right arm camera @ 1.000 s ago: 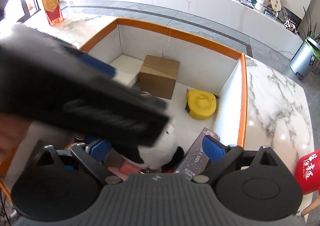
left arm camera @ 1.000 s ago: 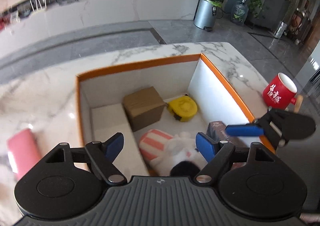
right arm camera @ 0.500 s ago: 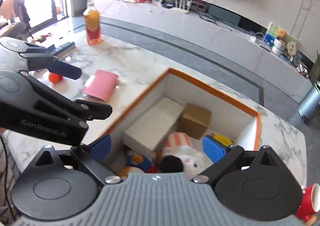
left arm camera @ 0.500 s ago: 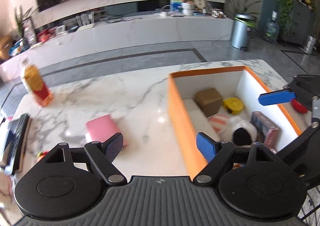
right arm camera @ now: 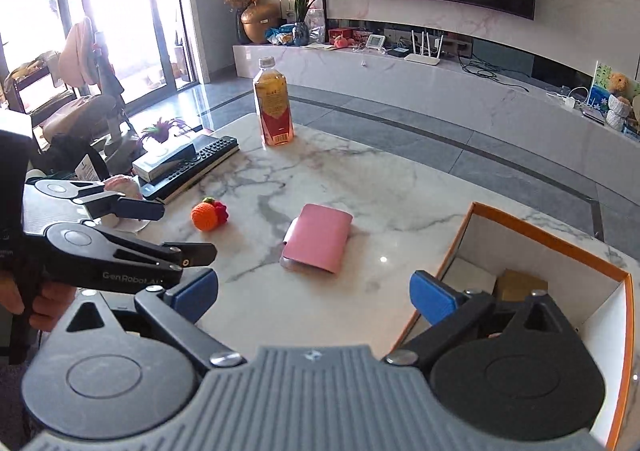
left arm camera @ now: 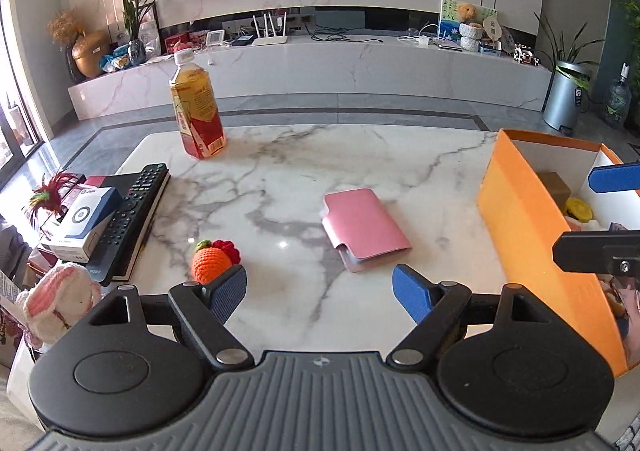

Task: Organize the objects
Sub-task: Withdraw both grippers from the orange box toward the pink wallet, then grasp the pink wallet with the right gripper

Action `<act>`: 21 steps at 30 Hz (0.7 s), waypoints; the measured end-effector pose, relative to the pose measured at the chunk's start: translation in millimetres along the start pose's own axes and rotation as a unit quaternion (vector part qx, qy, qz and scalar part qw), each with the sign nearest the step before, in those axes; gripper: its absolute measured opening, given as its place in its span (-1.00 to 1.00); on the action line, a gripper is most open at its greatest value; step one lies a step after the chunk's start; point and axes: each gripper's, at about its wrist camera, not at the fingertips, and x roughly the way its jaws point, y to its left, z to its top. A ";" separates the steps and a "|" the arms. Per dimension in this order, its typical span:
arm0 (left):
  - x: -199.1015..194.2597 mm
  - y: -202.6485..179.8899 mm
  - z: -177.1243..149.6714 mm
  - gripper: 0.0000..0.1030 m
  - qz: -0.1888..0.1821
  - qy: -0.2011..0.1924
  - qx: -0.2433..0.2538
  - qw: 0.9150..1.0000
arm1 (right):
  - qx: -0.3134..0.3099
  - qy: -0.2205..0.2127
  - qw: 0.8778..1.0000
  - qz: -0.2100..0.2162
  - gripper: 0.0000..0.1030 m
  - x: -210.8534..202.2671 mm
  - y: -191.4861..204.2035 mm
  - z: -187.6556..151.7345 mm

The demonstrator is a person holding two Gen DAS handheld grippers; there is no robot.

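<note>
Two tools, both spread wide and empty, above a white marble counter (left arm camera: 360, 155) with loose objects and an orange box.

One flat pink leather-look wallet (left arm camera: 365, 228) lies near the middle of the counter, apart from everything else; a crocheted orange fruit with a green stem and red berry (left arm camera: 212, 260) sits to its left, just beyond the left tool (left arm camera: 320, 291), whose blue pads stand apart with nothing between them. The orange-walled, white-lined cardboard box (left arm camera: 524, 235) stands at the right edge and holds a brown carton (right arm camera: 520, 285) and a yellow round item (left arm camera: 578, 208). The right tool (right arm camera: 314, 291) hangs over the box's near corner, pads likewise apart and bare. Farther back stands an upright plastic bottle of amber drink with a red label (left arm camera: 196, 107); at the left edge a black remote control (left arm camera: 128, 215) lies on a book.
</note>
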 end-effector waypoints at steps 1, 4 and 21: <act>3.0 4.7 -2.4 0.84 -0.006 0.001 0.000 1.000 | 0.010 -0.001 1.000 -0.006 0.98 4.2 2.8 -0.6; 7.4 13.5 -8.8 0.79 -0.025 0.002 0.001 1.000 | 0.034 0.005 0.999 -0.007 0.98 21.4 8.5 -3.4; 29.3 22.5 -19.2 0.79 -0.023 0.042 0.037 0.998 | 0.158 0.108 0.981 -0.019 0.97 138.1 7.8 24.9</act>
